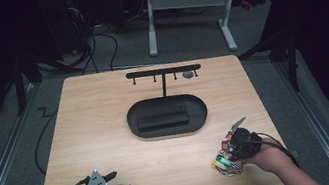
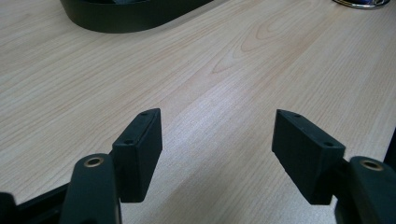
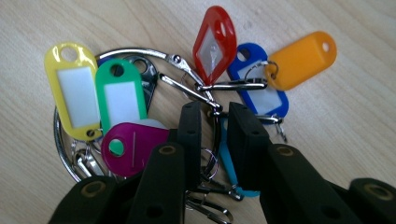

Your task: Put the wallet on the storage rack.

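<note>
A bunch of coloured key tags (image 1: pixel 225 163) on a large metal key ring (image 3: pixel 140 52) lies near the table's front right. In the right gripper view I see a yellow tag (image 3: pixel 74 91), a green tag (image 3: pixel 120 95), a magenta tag (image 3: pixel 133 147), a red tag (image 3: pixel 215 44), a blue tag (image 3: pixel 259 79) and an orange tag (image 3: pixel 301 58). My right gripper (image 3: pixel 215 112) points down onto the bunch (image 1: pixel 230 155), its jaws pinched on the ring's wire. My left gripper (image 1: pixel 119 182) rests at the front left, open (image 2: pixel 217 140) over bare wood.
A black oval tray (image 1: pixel 134 120) holding a dark block sits mid-table. From it rises a T-shaped stand (image 1: pixel 163 71) with small hooks. A small grey item (image 1: pixel 189 74) hangs near the bar's right end. Cables and a desk frame (image 1: pixel 226 21) lie beyond the table.
</note>
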Motion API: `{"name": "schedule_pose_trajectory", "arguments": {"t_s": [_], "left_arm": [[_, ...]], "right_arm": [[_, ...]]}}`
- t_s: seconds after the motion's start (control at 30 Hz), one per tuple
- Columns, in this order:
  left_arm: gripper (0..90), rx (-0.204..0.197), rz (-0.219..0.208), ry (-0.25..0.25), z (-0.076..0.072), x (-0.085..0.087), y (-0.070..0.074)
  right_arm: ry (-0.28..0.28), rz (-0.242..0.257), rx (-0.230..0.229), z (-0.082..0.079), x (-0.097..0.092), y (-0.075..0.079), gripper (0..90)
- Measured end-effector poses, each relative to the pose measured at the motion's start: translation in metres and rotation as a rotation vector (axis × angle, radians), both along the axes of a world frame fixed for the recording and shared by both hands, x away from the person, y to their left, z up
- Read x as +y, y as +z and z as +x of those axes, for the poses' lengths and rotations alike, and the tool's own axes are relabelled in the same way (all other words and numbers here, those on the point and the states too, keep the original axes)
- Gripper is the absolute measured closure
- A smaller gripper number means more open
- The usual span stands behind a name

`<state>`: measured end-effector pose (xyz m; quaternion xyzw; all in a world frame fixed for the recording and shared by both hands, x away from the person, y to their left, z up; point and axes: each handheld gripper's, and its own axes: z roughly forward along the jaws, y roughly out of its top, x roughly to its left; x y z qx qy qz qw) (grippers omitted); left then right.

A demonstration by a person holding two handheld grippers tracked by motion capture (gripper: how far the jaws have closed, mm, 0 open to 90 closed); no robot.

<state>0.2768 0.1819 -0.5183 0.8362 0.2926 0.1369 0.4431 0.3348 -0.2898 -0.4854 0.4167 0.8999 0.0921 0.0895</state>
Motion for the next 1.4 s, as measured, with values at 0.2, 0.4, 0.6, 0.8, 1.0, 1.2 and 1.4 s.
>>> {"name": "schedule_pose_trajectory", "arguments": {"t_s": [0.2,0.4,0.6,0.8,1.0,1.2,1.4], "left_arm": [[34.0,-0.004,0.005,-0.011,0.0,-0.003,0.0],[34.0,-0.007,0.011,-0.017,0.0,-0.003,-0.001],[34.1,-0.008,0.011,-0.021,-0.001,-0.003,0.0],[34.1,-0.014,0.01,-0.027,-0.002,-0.004,0.001],[34.3,-0.016,0.009,-0.033,-0.003,-0.003,0.001],[34.2,-0.019,0.003,-0.028,-0.003,-0.002,0.001],[34.3,-0.014,-0.006,-0.025,-0.001,-0.001,0.001]], "right_arm": [[0.034,-0.05,0.043,0.002,0.002,0.001,72.5],[0.057,-0.111,0.109,0.003,0.005,0.001,74.1],[0.016,-0.085,0.145,0.006,0.003,-0.001,75.2],[0.003,-0.072,0.198,0.012,0.004,-0.001,78.4],[0.057,-0.091,0.203,0.014,0.005,-0.001,86.0],[0.1,-0.134,0.19,0.012,0.011,0.002,86.4],[0.105,-0.105,0.151,0.01,0.014,0.032,87.1]]}}
